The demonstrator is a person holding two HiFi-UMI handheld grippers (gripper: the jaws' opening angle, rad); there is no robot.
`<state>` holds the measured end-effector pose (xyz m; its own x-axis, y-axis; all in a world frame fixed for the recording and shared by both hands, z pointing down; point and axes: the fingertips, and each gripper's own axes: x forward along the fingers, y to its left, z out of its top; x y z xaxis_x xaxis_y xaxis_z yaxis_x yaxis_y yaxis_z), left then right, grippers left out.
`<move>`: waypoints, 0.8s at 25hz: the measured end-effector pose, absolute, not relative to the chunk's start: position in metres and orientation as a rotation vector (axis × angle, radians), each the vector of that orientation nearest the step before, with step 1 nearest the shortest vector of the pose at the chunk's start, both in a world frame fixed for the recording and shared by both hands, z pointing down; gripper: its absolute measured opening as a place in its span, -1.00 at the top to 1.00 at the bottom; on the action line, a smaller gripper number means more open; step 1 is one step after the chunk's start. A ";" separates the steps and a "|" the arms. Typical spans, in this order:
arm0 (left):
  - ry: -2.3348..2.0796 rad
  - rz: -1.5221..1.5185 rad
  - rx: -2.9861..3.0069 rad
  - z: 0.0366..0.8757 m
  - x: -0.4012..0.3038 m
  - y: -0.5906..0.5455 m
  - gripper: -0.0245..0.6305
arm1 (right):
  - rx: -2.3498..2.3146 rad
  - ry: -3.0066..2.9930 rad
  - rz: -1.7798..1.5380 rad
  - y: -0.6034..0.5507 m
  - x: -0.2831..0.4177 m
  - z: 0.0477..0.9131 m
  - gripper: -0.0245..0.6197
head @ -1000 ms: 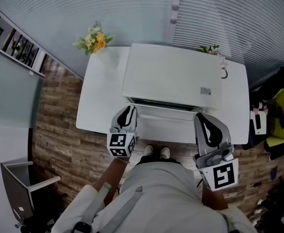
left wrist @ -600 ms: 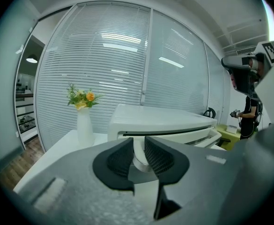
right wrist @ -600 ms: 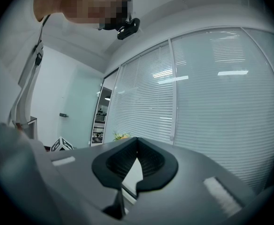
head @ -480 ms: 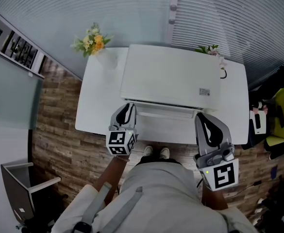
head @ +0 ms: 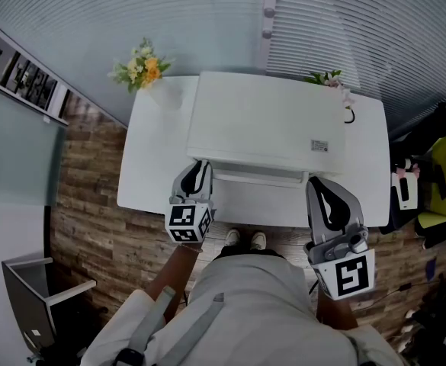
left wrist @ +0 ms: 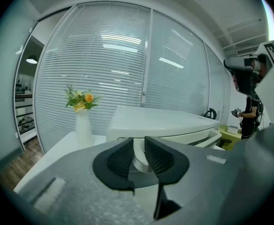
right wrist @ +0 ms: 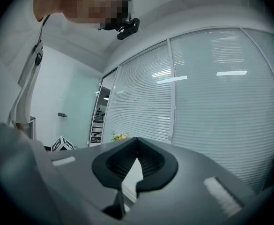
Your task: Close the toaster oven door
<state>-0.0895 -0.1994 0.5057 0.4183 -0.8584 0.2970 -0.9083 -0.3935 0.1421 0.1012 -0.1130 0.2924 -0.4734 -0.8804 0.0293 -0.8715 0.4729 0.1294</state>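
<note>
A white toaster oven (head: 264, 120) stands on a white table (head: 150, 166). Its door (head: 257, 177) is tipped up almost flat against the front, with no dark gap showing from above. My left gripper (head: 200, 170) is at the door's left end. In the left gripper view, the left gripper (left wrist: 139, 144) is shut on the silver end of the door handle (left wrist: 140, 162), with the oven (left wrist: 160, 123) just behind. My right gripper (head: 322, 189) hovers at the table's front edge to the right of the door. It (right wrist: 137, 142) is shut, with nothing between its pads.
A white vase of yellow flowers (head: 142, 67) stands at the table's back left corner, and pink flowers (head: 331, 78) sit behind the oven on the right. A blind-covered glass wall runs behind the table. A chair (head: 32, 311) stands lower left, and clutter (head: 444, 181) lies at the right.
The door has swung up: the dark opening under the oven's front edge has narrowed and vanished. My left gripper has moved slightly toward the oven with the handle. The right gripper has stayed put.
</note>
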 end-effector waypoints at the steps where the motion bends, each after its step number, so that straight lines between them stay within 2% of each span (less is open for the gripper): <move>1: -1.537 0.258 2.399 0.506 -0.089 -0.199 0.67 | 1.561 -2.615 -0.148 -0.114 0.102 0.293 0.91; 20: -1.530 0.311 2.489 0.484 -0.085 -0.192 0.69 | 1.573 -2.592 -0.157 -0.106 0.105 0.292 0.91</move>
